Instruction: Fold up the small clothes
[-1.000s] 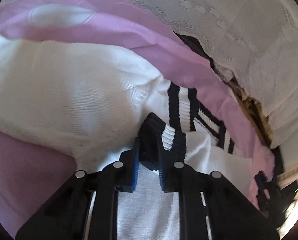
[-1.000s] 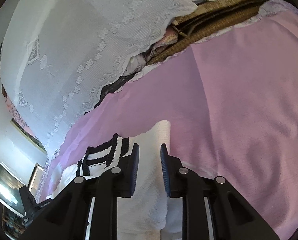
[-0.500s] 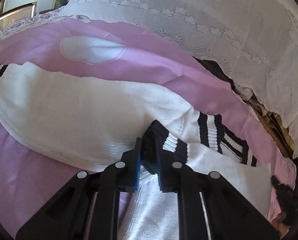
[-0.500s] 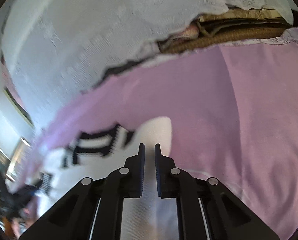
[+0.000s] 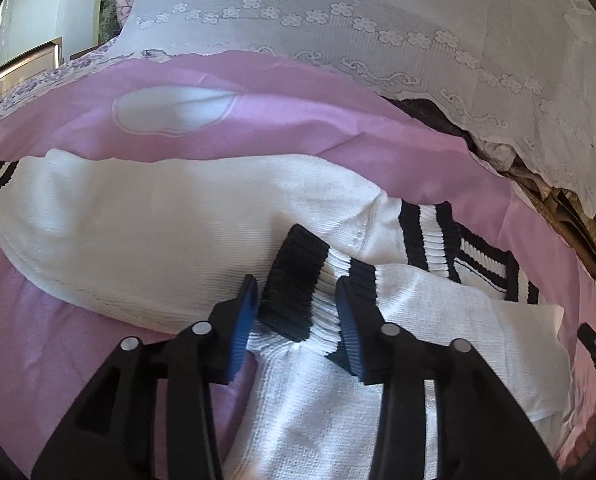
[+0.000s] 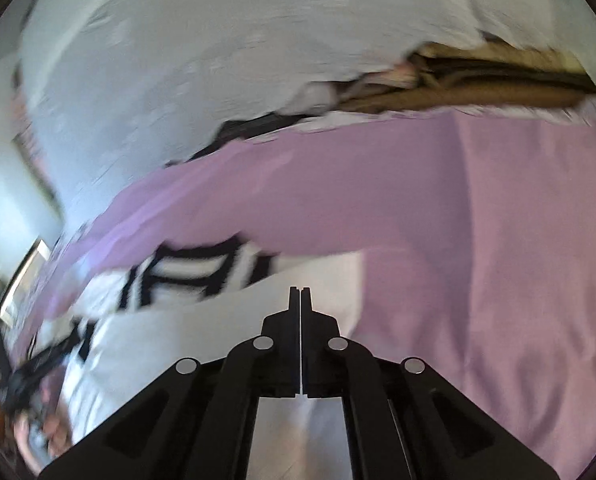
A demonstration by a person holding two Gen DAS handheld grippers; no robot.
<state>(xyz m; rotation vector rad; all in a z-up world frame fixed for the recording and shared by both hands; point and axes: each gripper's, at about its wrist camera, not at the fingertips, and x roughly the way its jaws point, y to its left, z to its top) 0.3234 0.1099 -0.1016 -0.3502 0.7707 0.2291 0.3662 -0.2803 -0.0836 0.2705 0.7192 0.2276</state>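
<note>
White knit, our sweater [image 5: 170, 220] lay on the pink sheet [image 5: 298, 96], one sleeve folded across. Our left gripper [image 5: 296, 312] had released its striped cuff [image 5: 298, 276]; our right gripper [image 6: 299, 292] was clenched empty. The other sleeve remained, we judged.

The white sweater [image 5: 170, 220] has black-and-white striped cuffs [image 5: 298, 284], the sheet [image 5: 298, 92] under it is pink, and the curtain [image 5: 377, 20] at twelve o'clock is white floral lace.

Pink bedsheet [image 5: 337, 128], white lace curtain [image 5: 377, 12]
</note>
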